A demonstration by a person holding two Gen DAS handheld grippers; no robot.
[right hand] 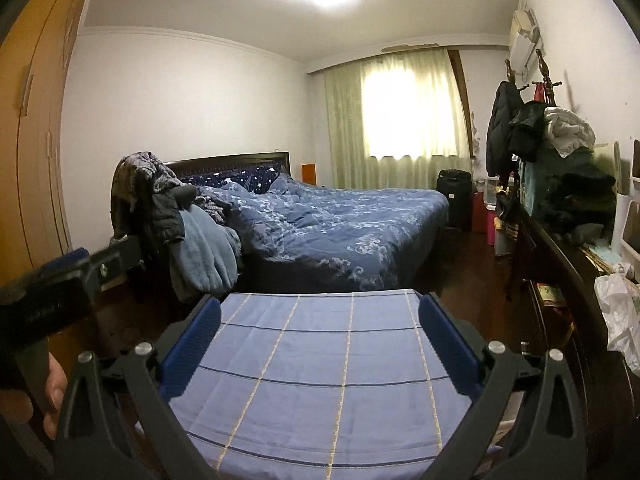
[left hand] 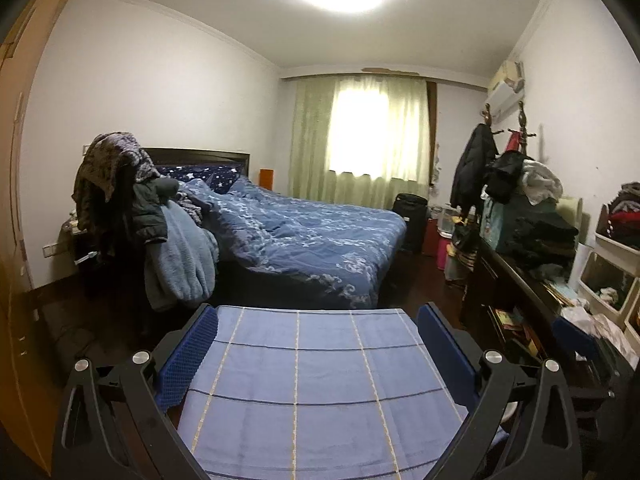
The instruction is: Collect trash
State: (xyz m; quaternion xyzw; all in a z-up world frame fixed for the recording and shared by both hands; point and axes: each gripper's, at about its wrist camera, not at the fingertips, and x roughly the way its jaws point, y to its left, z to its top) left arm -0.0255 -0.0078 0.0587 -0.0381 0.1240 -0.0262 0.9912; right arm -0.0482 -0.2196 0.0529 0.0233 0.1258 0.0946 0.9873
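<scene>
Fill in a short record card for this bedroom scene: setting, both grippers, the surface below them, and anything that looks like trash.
setting: bedroom with a bed under a blue quilt
left gripper: open, holding nothing
right gripper: open, holding nothing
surface below: blue checked cloth
possible trash: crumpled white plastic bag on the dark dresser to the right
other clutter: clothes heaped on a chair beside the bed

- No legible text, label, brand, number or sign is found in either wrist view.
- Small items on the cluttered dark wooden dresser [left hand: 516,276] are too blurred for any print to be read.
</scene>
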